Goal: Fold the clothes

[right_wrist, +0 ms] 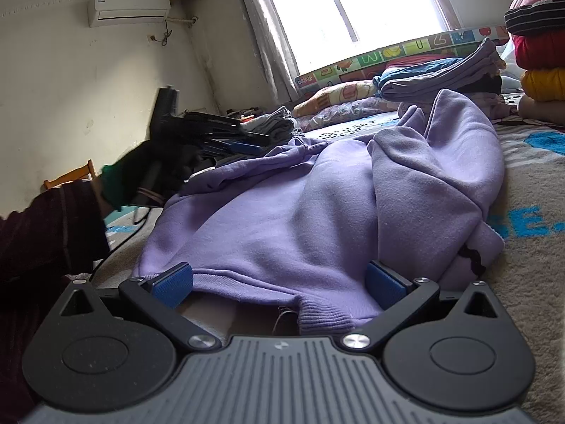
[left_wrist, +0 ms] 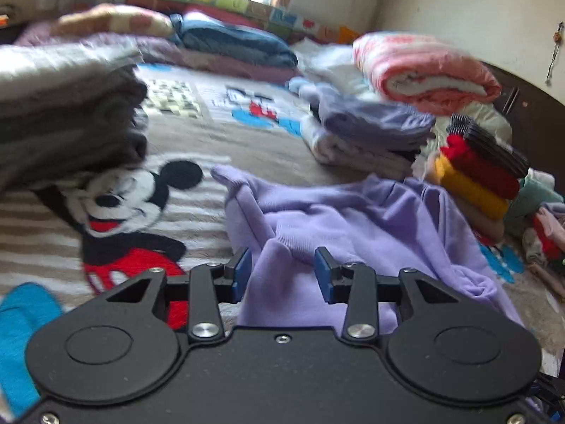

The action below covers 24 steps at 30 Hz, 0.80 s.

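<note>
A crumpled lilac sweatshirt (left_wrist: pixel 353 219) lay on a cartoon-print blanket (left_wrist: pixel 197 130), folded stacks (left_wrist: pixel 370 130) beyond it. The left gripper (left_wrist: pixel 282 272) hovered over its near edge, jaws spread, nothing pinched. The right gripper (right_wrist: pixel 279 282) sat low at the ribbed hem (right_wrist: pixel 325 312), jaws spread wide around it. Only the right view showed a dark sleeve (right_wrist: pixel 46 226), the gloved hand (right_wrist: pixel 137 173) and an air conditioner (right_wrist: pixel 129 9).
</note>
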Available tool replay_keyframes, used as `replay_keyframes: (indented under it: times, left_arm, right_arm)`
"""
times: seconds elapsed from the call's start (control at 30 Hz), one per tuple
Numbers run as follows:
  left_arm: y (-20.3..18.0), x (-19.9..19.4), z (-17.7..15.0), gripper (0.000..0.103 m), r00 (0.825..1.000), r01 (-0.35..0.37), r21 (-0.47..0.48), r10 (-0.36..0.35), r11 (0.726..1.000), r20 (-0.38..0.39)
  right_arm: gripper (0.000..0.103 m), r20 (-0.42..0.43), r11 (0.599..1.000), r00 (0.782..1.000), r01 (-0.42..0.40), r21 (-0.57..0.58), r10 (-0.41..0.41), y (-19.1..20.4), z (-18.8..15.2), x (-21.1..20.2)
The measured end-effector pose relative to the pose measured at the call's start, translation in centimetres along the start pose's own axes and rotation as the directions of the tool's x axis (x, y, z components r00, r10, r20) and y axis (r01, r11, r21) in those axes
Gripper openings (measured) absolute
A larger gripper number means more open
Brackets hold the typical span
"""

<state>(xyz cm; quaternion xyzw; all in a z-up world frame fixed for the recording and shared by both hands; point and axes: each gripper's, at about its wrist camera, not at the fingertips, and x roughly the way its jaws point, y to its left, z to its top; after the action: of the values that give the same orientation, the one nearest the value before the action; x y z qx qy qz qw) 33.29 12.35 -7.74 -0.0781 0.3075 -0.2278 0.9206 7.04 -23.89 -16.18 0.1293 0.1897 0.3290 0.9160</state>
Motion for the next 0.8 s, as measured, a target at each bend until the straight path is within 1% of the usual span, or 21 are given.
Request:
replay_keyframes:
  times: [0.13,0.17,0.2,0.27,0.3,0.33,0.4,0.47,0.53,0.6,0.7,0.8]
  left_arm:
    - [-0.8,1.3,-0.4,0.037,0.999,-0.037,0.035,0.037,0.999,-0.019]
    - [-1.1,1.6,-0.6,0.029,0.999,-0.046,0.045,0.047,0.998,-0.022]
    - [-1.3,1.9,-0.7,0.026,0.998,-0.056,0.055,0.057,0.997,-0.026]
    - [-1.8,2.3,-0.9,0.013,0.996,-0.077,0.075,0.080,0.994,-0.029]
    - [-2.0,1.9,-0.9,0.012,0.995,-0.099,0.087,0.101,0.991,-0.022]
    - [-2.1,1.3,-0.7,0.007,0.992,-0.122,0.096,0.124,0.988,-0.008]
    - [-2.3,-0.1,-0.4,0.005,0.986,-0.166,0.104,0.163,0.981,0.030]
    - [-2.4,-1.7,0.0,0.003,0.981,-0.184,0.091,0.177,0.979,0.077]
    - [-2.2,-4.1,0.2,0.003,0.974,-0.190,0.066,0.179,0.980,0.142]
    - [-2.3,-6.6,0.5,0.003,0.959,-0.196,0.045,0.182,0.980,0.219]
    - [-2.2,-10.6,0.8,0.003,0.925,-0.206,0.006,0.193,0.979,0.327]
    - [-2.1,-14.4,0.4,0.003,0.874,-0.236,-0.033,0.227,0.971,0.429]
  right_arm:
    - [0.103,-0.003,1.000,1.000,0.000,0.001,0.000,0.0,0.0,0.0]
    - [0.103,-0.003,1.000,1.000,-0.001,0.001,0.001,0.0,0.0,0.0]
    - [0.103,-0.003,1.000,1.000,-0.002,0.001,0.002,0.0,0.0,0.0]
    - [0.103,-0.002,1.000,1.000,-0.005,0.004,0.005,-0.1,0.0,0.0]
    - [0.103,-0.001,1.000,1.000,-0.006,0.005,0.006,-0.1,-0.1,0.0]
    - [0.103,-0.001,1.000,1.000,-0.006,0.004,0.006,-0.1,-0.1,-0.1]
    - [0.103,-0.001,1.000,1.000,-0.005,0.004,0.005,0.0,-0.1,-0.1]
    - [0.103,-0.002,1.000,1.000,-0.005,0.003,0.005,0.0,-0.1,0.0]
    - [0.103,-0.003,1.000,1.000,-0.003,0.002,0.003,0.0,-0.1,0.0]
    - [0.103,-0.004,1.000,1.000,-0.002,0.001,0.002,0.0,-0.1,0.0]
    - [0.103,-0.004,1.000,1.000,0.000,-0.001,0.000,0.0,-0.1,0.0]
    - [0.103,-0.004,1.000,1.000,0.001,-0.001,-0.001,-0.1,0.0,0.1]
